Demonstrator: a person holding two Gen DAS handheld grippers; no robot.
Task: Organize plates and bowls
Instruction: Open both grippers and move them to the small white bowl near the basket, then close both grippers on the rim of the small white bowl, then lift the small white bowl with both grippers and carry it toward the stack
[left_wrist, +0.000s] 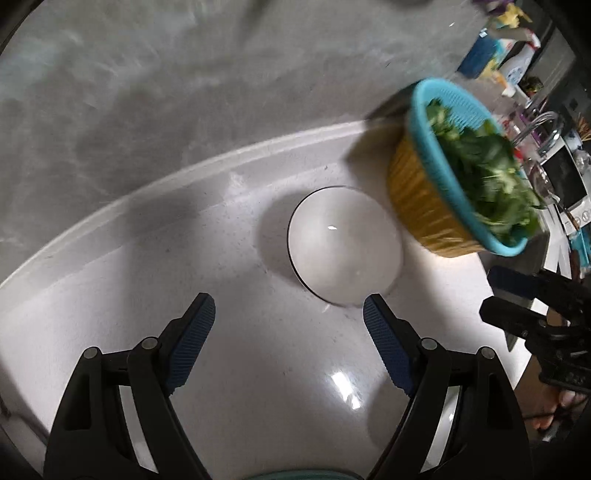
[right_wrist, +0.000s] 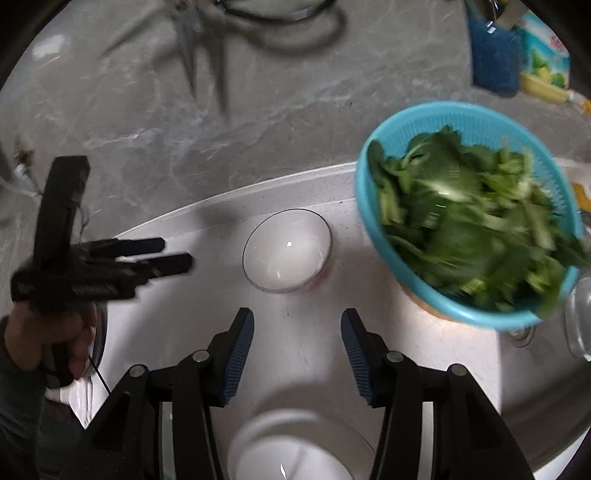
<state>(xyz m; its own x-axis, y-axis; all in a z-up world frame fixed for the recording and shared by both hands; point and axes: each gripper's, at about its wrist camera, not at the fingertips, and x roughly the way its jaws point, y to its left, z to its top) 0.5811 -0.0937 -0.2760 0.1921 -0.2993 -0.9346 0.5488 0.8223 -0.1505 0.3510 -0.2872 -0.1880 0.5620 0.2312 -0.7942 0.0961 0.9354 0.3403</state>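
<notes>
A small clear glass bowl (left_wrist: 343, 245) (right_wrist: 288, 251) stands on the white counter (left_wrist: 221, 258), just ahead of both grippers. My left gripper (left_wrist: 288, 310) is open and empty, its fingers short of the bowl. My right gripper (right_wrist: 297, 325) is open and empty, also short of the bowl. A second white bowl (right_wrist: 291, 454) lies under the right gripper at the bottom of the right wrist view. The left gripper (right_wrist: 177, 254) shows at the left of the right wrist view, and the right gripper (left_wrist: 491, 295) shows at the right edge of the left wrist view.
A blue strainer basket of green leaves (right_wrist: 472, 218) (left_wrist: 476, 173) sits to the right of the glass bowl, on a yellow bowl (left_wrist: 417, 199). A grey marble wall (right_wrist: 184, 129) rises behind the counter. A clear glass (right_wrist: 580, 317) stands at the far right. Bottles and a tap (left_wrist: 535, 125) are beyond.
</notes>
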